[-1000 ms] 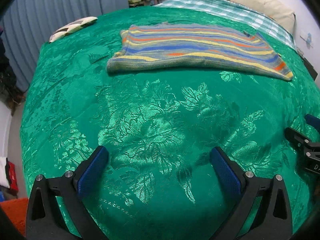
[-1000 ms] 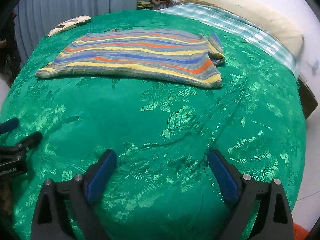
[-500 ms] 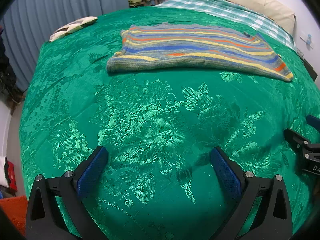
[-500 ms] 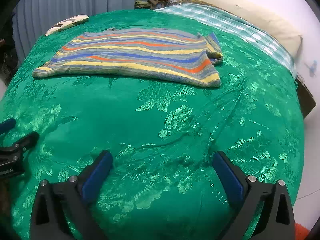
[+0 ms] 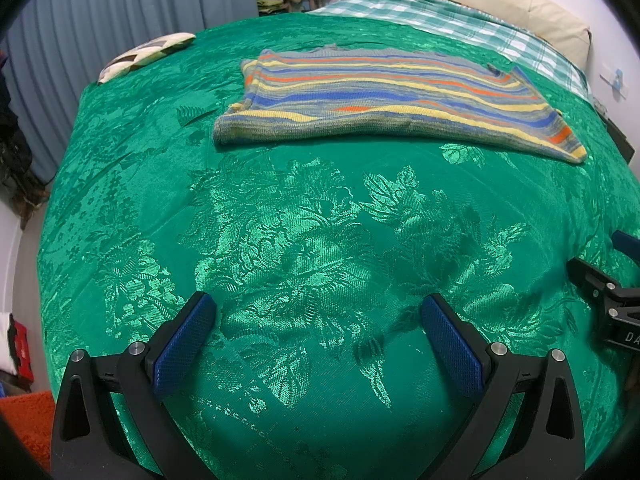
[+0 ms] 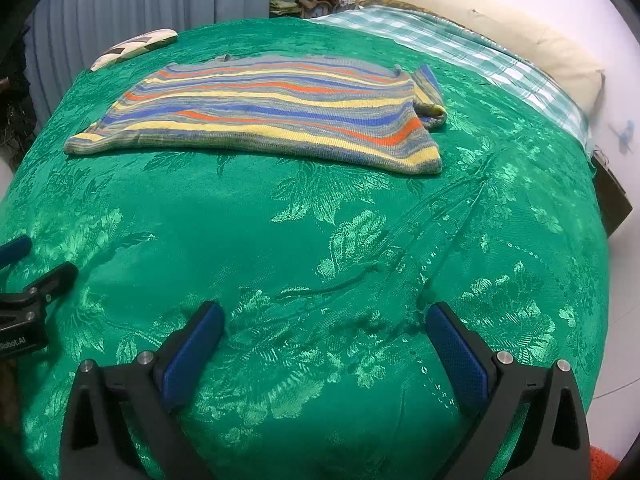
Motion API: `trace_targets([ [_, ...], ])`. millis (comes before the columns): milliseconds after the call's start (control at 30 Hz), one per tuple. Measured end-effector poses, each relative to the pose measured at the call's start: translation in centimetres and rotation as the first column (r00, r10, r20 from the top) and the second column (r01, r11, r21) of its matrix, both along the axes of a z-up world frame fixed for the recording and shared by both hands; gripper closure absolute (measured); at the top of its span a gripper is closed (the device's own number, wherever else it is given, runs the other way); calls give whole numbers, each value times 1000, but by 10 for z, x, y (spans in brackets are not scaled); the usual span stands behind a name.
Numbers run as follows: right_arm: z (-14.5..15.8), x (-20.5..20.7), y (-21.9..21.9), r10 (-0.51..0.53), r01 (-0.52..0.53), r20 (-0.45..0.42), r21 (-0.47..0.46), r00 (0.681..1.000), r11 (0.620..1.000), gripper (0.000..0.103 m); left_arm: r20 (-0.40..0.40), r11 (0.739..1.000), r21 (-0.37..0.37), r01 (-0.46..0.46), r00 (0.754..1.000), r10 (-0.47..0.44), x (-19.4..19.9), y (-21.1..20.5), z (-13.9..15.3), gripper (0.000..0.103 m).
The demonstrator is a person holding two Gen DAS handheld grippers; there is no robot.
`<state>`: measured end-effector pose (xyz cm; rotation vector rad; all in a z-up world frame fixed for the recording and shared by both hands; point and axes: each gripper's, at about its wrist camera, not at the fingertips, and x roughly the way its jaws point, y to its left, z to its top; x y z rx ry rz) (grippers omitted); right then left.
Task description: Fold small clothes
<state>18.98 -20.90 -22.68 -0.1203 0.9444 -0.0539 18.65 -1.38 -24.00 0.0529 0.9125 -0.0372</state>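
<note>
Left gripper (image 5: 316, 320): jaws spread wide, nothing between the blue pads, poised over bare bedspread.
Right gripper (image 6: 324, 330): jaws likewise wide apart, holding nothing, beside the left one.
Striped sweater (image 5: 392, 96): lies flat, well ahead of both grippers, untouched.
Green bedspread (image 5: 320, 220): floral brocade, under everything.
Patterned cushion (image 5: 144, 54): far ahead-left of the left gripper, beyond the sweater.

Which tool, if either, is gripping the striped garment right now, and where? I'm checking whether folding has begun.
Neither. The left tool and right tool are both open over bare green bedspread, well short of the striped garment.
</note>
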Motion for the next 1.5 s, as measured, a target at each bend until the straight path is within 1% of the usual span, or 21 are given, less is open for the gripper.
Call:
trace_targets([
  [1400, 0, 0, 0, 0, 0, -3, -2, 1000, 1000, 2, 0, 1000, -5, 1, 1000, -1, 1, -1, -1, 0],
  [1500, 0, 1, -2, 2, -2, -11, 8, 1000, 1000, 1, -7, 1000, 4, 2, 1000, -2, 2, -2, 0, 0],
])
